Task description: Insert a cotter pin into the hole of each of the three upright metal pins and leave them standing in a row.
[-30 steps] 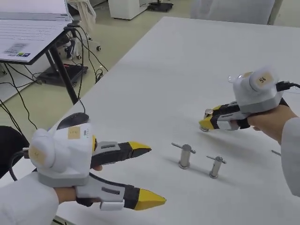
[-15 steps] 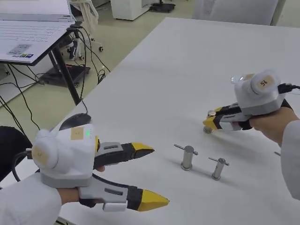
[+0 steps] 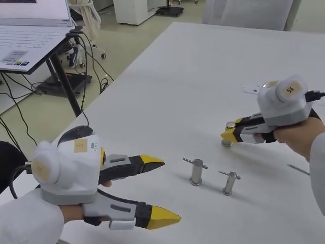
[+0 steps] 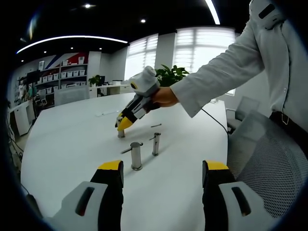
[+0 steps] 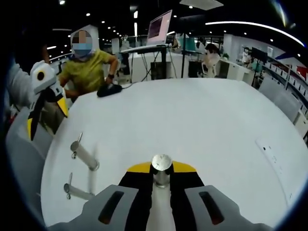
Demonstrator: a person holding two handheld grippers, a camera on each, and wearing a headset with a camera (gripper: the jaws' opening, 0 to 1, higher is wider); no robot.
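Two upright metal pins point(image 3: 196, 172) point(image 3: 229, 182) stand side by side on the white table point(image 3: 167, 86), each with a cotter pin through its top. A third metal pin point(image 3: 227, 141) stands behind them, and my right gripper point(image 3: 227, 136) is shut on it; in the right gripper view this pin point(image 5: 161, 171) sits between the closed jaws. My left gripper point(image 3: 170, 191) hovers open at the near left, holding nothing. From the left gripper view, the two pins point(image 4: 136, 155) point(image 4: 156, 143) lie ahead of the open jaws, with the right gripper point(image 4: 126, 122) beyond them.
A loose cotter pin point(image 3: 297, 169) lies on the table at the right. A black mouse point(image 3: 76, 133) sits at the table's left edge. A laptop point(image 3: 30, 30) stands on a side stand with cables below. A person point(image 5: 89, 65) sits beyond the table.
The head camera has shifted slightly. The right gripper stays shut on the third pin in about the same spot. The left gripper has held still, open.
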